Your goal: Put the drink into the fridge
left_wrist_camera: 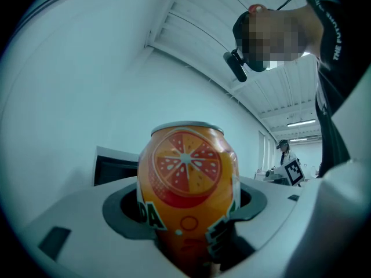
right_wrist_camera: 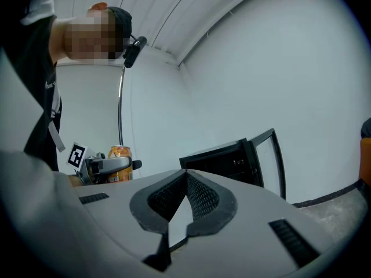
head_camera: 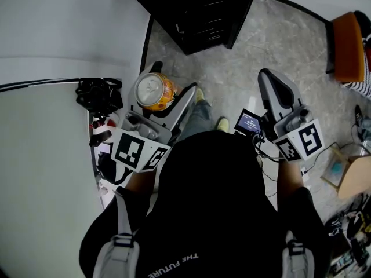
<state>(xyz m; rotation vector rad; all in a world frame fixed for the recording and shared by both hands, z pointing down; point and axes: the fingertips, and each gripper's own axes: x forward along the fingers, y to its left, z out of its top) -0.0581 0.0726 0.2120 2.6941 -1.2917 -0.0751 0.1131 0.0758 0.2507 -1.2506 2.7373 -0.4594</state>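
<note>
**A:** How many drinks do you count?

**B:** One. A single orange can stands upright between the jaws of the left gripper, and the pads pinch it on both sides. In the head view the can's silver top faces up, just left of the person's legs.

**A:** And the other gripper?

**B:** The right gripper has its jaws pressed together at the tips, with nothing between them. So there are two grippers and one is loaded.

**A:** How many fridges?

**B:** One black fridge, sitting low on the floor ahead of the person. Its one glass door is swung wide open to the right of the cabinet in the right gripper view. The can is well short of it, out in the open air.

**A:** How much room is there to move?

**B:** A white wall runs close along the left, near the left gripper. There is bare grey floor between the grippers and the fridge. One orange chair sits at the far right edge, well apart from the right gripper.
</note>
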